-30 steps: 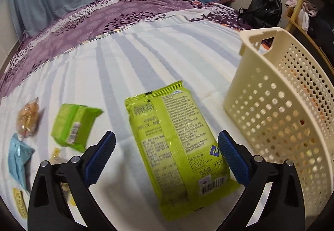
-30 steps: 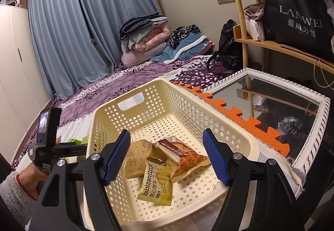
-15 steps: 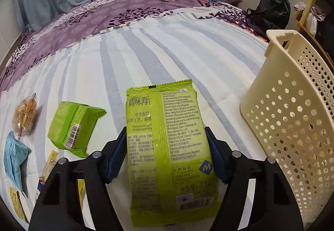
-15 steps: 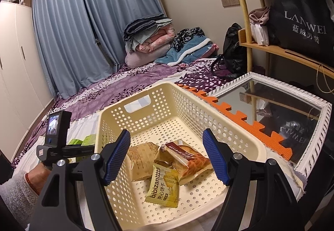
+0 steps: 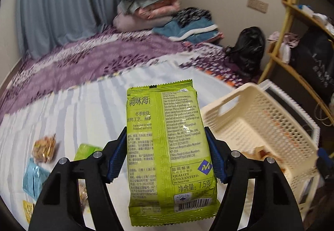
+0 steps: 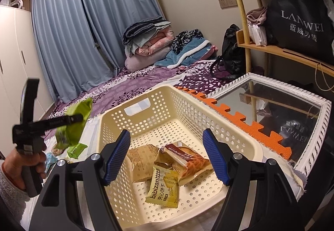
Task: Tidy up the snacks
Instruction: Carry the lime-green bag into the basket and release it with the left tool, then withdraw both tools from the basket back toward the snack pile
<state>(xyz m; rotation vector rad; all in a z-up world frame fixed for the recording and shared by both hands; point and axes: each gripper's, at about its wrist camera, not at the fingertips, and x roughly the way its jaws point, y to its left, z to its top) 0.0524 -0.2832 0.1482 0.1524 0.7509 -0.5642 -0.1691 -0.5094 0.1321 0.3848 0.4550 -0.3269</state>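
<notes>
Your left claw [image 5: 167,160] has just closed on the green packet [image 5: 167,147], pinching it by both sides, and it's up off the bed [image 5: 83,114] now. That leaves a short carry to the basket [image 5: 256,118]. Your right claw [image 6: 167,155] hangs spread and empty over the basket's snacks [image 6: 167,168].

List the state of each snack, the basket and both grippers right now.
Left gripper: shut on the green seaweed packet, held off the bed.
Green seaweed packet: clamped by its sides, back label facing the camera.
Right gripper: open, empty, over the basket.
Cream basket: upright, holding three snacks.
Bibizan biscuit packet: lying in the basket.
Small green packet: lying on the bed.
Blue packet: lying on the bed.
</notes>
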